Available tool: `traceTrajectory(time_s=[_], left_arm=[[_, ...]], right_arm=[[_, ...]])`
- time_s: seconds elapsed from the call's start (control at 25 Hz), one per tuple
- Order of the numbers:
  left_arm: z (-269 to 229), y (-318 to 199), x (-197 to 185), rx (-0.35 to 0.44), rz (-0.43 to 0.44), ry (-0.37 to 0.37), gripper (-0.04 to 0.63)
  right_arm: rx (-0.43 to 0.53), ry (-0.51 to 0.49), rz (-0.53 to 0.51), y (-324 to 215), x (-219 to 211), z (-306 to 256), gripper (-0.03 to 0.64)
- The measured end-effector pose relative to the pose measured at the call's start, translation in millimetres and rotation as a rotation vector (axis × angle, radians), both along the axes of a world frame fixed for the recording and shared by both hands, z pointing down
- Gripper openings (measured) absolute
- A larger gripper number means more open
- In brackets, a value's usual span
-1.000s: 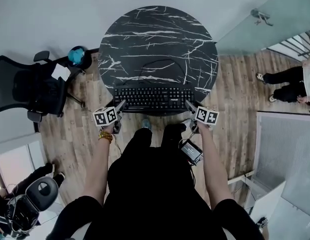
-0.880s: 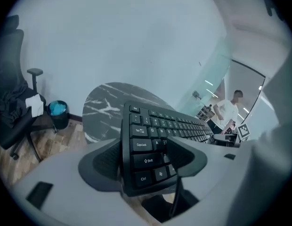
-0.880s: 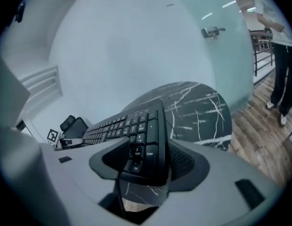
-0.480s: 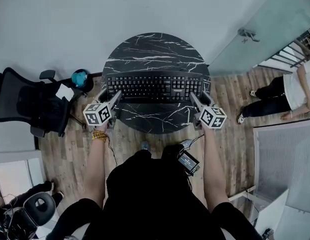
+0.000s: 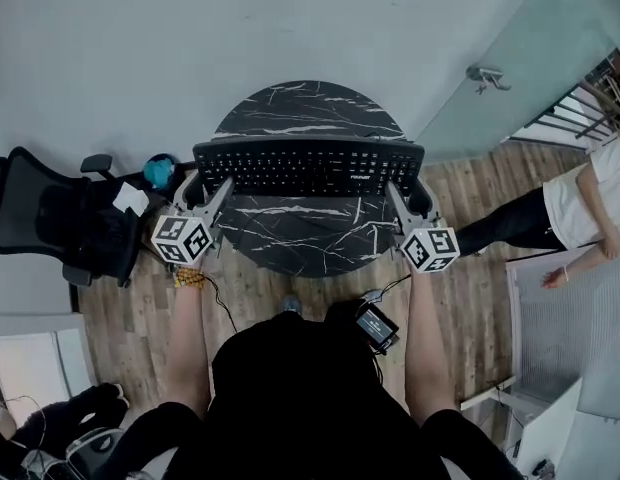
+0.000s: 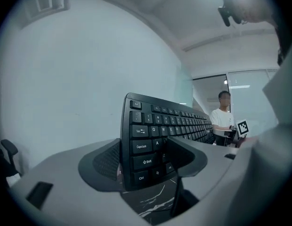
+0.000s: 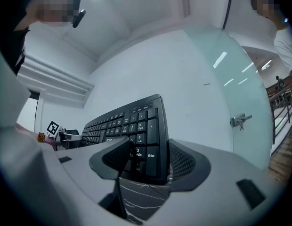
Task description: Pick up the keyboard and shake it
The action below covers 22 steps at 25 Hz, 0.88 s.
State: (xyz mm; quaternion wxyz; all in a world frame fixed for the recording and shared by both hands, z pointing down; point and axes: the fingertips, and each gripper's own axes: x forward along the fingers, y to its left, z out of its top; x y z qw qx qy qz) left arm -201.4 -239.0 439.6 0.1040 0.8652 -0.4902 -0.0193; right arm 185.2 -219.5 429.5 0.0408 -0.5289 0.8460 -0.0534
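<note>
You hold the long black plastic keyboard [image 5: 308, 166] in the air above the round black marble table [image 5: 300, 236], toward its far edge, with the left gripper [image 5: 208, 190] pinching its left end and the right gripper [image 5: 400, 193] pinching its right end. Both bites cover only the outermost keys, so a hard shake could wrench one end loose and drop it onto the table.

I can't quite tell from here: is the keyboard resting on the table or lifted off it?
Lifted. The left tongs and right tongs each clamp one end of the keyboard, with the marble table visible below it.
</note>
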Motion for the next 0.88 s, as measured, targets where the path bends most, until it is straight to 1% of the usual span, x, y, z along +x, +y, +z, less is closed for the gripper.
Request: traceTrajectory(time_s=[0.08,0.12,0.28,0.36,0.44,0.56,0.64,0.68,0.72,0.8,0.88], left_arm=[[-4.7,7.1,-2.7,0.071,0.006,0.002,0.293],[-4.5,10.6,-3.3,0.094,0.009,0.002,0.293],[1.4,24.1,-3.3,0.144,0.013,-0.010,0.293],[2.7,32.3,-3.0,0.192,0.013,-0.061,0.293],[4.0,37.9,-3.1,0.238,0.014,-0.144,0.293],[2.5,42.6,-7.8,0.273,0.000,-0.229,0.293],[4.0,45.6,-8.2,0.285,0.001,-0.299,0.293],[5.9,46.8,-6.8,0.287,0.009,-0.337,0.293],[7.1,48.0,-5.6,0.286,0.017,-0.358,0.293],[6.9,50.6,-5.6,0.280,0.021,-0.354,0.293],[6.0,51.4,-6.2,0.276,0.017,-0.345,0.293]], right_arm=[[0.087,0.032,-0.008,9.1,-3.2,-10.4,0.253],[0.125,0.052,-0.012,13.7,-4.3,-14.3,0.253],[0.228,0.145,-0.026,28.7,-8.3,-21.8,0.253],[0.269,0.202,-0.027,36.6,-10.2,-23.7,0.253],[0.315,0.272,-0.021,44.3,-13.2,-29.1,0.253],[0.382,0.391,-0.009,50.7,-25.6,-38.7,0.252],[0.388,0.484,-0.007,52.5,-30.3,-33.4,0.244],[0.374,0.517,-0.007,53.2,-29.6,-28.1,0.245],[0.355,0.530,-0.008,53.9,-28.1,-22.7,0.244],[0.324,0.515,-0.013,55.2,-26.6,-15.7,0.244],[0.290,0.479,-0.014,55.4,-26.0,-11.4,0.244]])
